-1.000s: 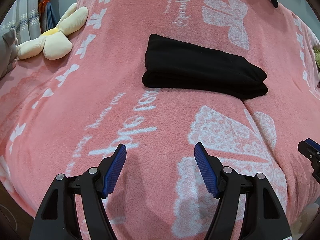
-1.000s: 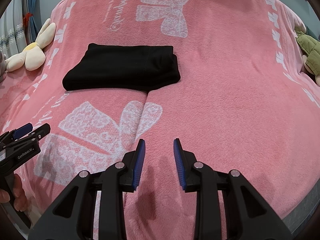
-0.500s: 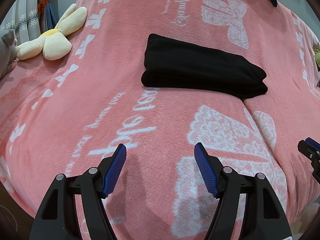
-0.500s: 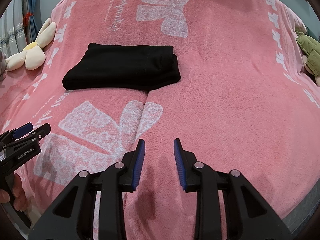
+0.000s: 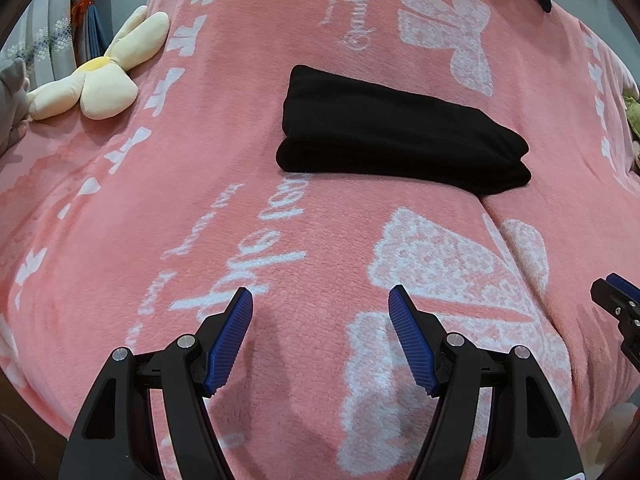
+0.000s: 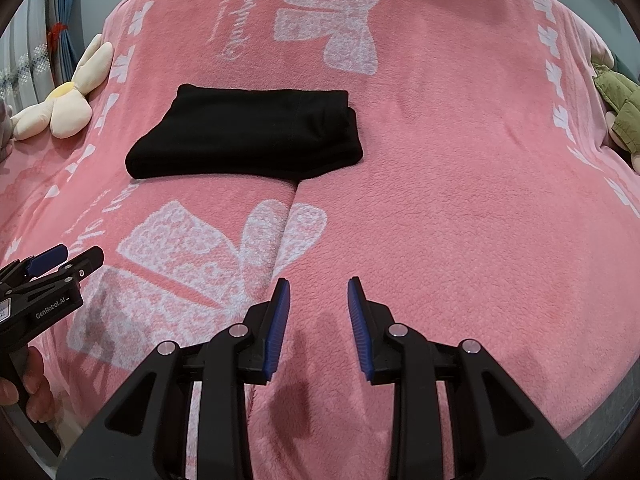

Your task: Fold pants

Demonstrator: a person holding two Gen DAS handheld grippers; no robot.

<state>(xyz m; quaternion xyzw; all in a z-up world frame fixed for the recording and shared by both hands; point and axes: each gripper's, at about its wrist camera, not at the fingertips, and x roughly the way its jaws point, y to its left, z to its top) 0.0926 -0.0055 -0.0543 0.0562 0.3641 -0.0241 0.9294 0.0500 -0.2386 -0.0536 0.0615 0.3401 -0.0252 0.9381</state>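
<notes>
Left wrist – one folded pants [image 5: 400, 136], two tongs [image 5: 320, 336]

Right hand-held gripper [image 6: 316, 292]: black frame, blue ribbed pads, jaws parted with nothing between them, poised over the near part of the bed.
Pants [image 6: 244, 138]: black, folded into a compact rectangle, lying flat mid-bed, well apart from both grippers.
Blanket [image 6: 460, 168]: pink fleece with white bow prints and script lettering; a crease runs from the pants toward the near edge.
Left hand-held gripper [image 6: 64, 258]: at the left edge, blue-tipped, held by a person's hand [image 6: 28, 384].
Flower plush [image 6: 60, 104]: cream petals, yellow centre, at the left border.
Green plush [image 6: 620, 112]: at the right border.
</notes>
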